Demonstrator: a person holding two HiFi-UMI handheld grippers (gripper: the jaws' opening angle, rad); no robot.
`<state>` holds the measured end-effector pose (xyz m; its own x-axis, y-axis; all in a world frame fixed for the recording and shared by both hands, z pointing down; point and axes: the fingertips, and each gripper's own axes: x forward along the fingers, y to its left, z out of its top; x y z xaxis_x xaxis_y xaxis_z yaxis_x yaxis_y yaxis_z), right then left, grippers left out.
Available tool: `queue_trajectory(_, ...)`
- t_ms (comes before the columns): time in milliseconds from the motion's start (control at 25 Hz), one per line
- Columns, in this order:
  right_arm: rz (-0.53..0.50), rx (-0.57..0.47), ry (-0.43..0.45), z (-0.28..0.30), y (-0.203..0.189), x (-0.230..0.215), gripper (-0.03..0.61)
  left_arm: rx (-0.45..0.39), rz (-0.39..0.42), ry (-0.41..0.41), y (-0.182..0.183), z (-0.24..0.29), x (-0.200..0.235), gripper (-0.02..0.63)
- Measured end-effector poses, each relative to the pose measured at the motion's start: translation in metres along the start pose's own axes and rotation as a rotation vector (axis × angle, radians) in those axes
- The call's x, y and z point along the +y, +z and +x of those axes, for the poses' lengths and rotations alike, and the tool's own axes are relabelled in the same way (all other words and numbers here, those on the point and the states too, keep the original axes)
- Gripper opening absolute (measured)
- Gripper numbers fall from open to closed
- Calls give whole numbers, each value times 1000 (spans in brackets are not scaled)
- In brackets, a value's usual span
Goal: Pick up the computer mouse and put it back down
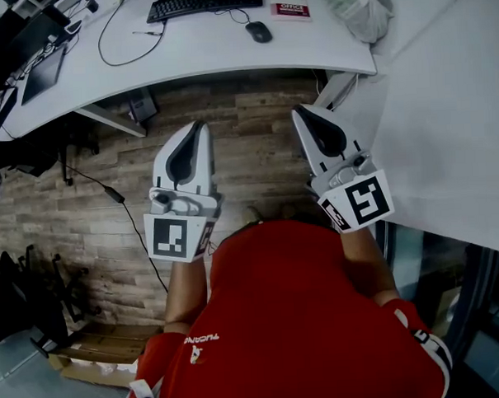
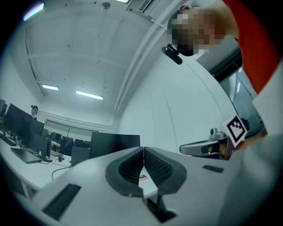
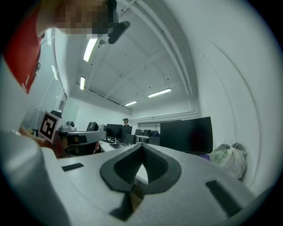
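Note:
The black computer mouse [image 1: 259, 31] lies on the curved white desk [image 1: 227, 61], to the right of a black keyboard [image 1: 204, 2], its cable running back toward it. Both grippers hang over the wooden floor in front of the desk edge, well short of the mouse. My left gripper [image 1: 200, 125] is shut with nothing between its jaws; in the left gripper view its ribbed pads [image 2: 155, 165] meet at the tip. My right gripper [image 1: 300, 110] is likewise shut and empty, with its pads [image 3: 152, 163] touching at the tip. The mouse does not show in either gripper view.
A red box [image 1: 292, 9] and a tied plastic bag [image 1: 363, 9] sit on the desk near the mouse. A dark tablet [image 1: 42, 73] lies at its left end. A second white table [image 1: 453, 127] stands at right. Cables and a cardboard box [image 1: 99, 349] lie on the floor.

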<state>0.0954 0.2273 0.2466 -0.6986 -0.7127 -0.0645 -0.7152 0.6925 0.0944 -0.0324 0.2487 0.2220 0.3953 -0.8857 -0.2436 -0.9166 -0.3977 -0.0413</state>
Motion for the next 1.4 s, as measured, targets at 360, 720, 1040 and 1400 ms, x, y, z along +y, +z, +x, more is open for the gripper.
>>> queue_trajectory(360,-26,19,-44,31,-6,15,5,-19,4,-38,-5,-9,43,11)
queue_trajectory(720,-35,27,-64,72,-12,-2,5,-43,-2,-26,-9,16,80,11)
queue_trajectory(1040,-40,45,-71,129,-37,-46,5,10,11,-10,-40,72,116,11)
queue_trajectory(1400,-58,105,-66,206,-70,-130,6,37,14,-19,-80,183,153,11)
